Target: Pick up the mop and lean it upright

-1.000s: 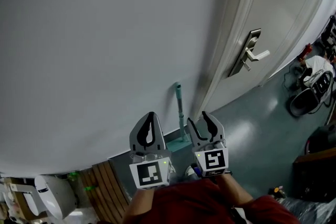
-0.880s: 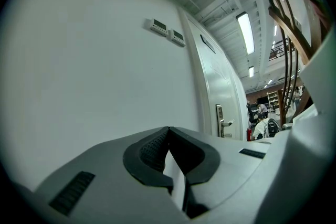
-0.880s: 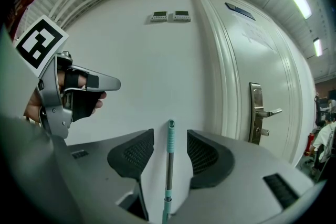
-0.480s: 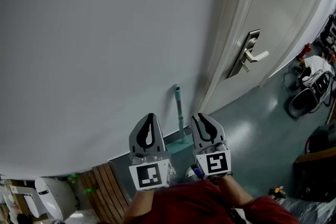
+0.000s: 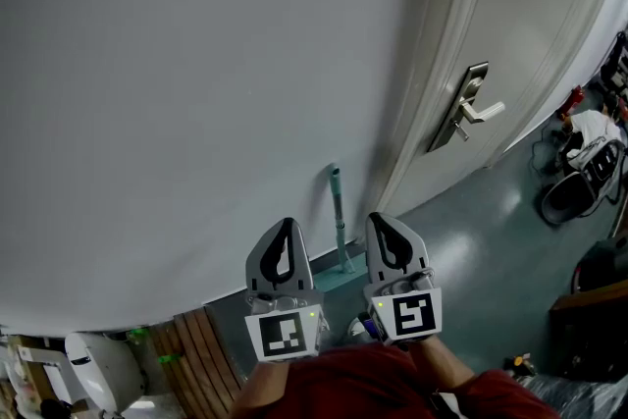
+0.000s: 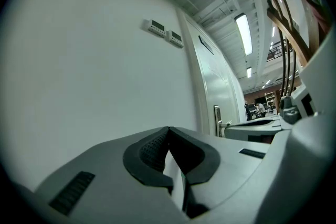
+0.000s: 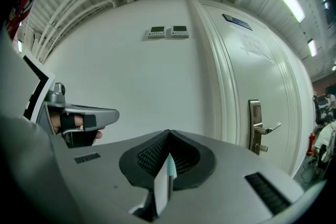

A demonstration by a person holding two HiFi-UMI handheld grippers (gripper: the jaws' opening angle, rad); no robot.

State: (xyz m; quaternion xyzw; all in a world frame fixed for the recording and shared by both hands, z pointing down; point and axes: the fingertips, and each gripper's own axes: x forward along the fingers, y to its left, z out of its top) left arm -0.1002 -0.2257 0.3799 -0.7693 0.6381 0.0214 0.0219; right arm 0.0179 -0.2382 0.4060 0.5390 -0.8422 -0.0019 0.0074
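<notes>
Both grippers are held level, side by side, pointing at the wall. Left gripper: jaws narrow, tips meeting, nothing between them. Right gripper: its jaws have just been closing and now stand tip to tip, gripping nothing; its own view shows only the mop's teal top through the slit behind the tips, well beyond them. In that view the left gripper shows at the left, with a hand's fingers wrapped on its grip.

Past the jaws, the mop stands upright against the wall, in line with the gap between the two grippers and apart from both. Its foot sits by the skirting, just beside the door frame. Right of it is the white door with a metal handle. High on the wall are two small panels. Wooden slats lie low at the left.
</notes>
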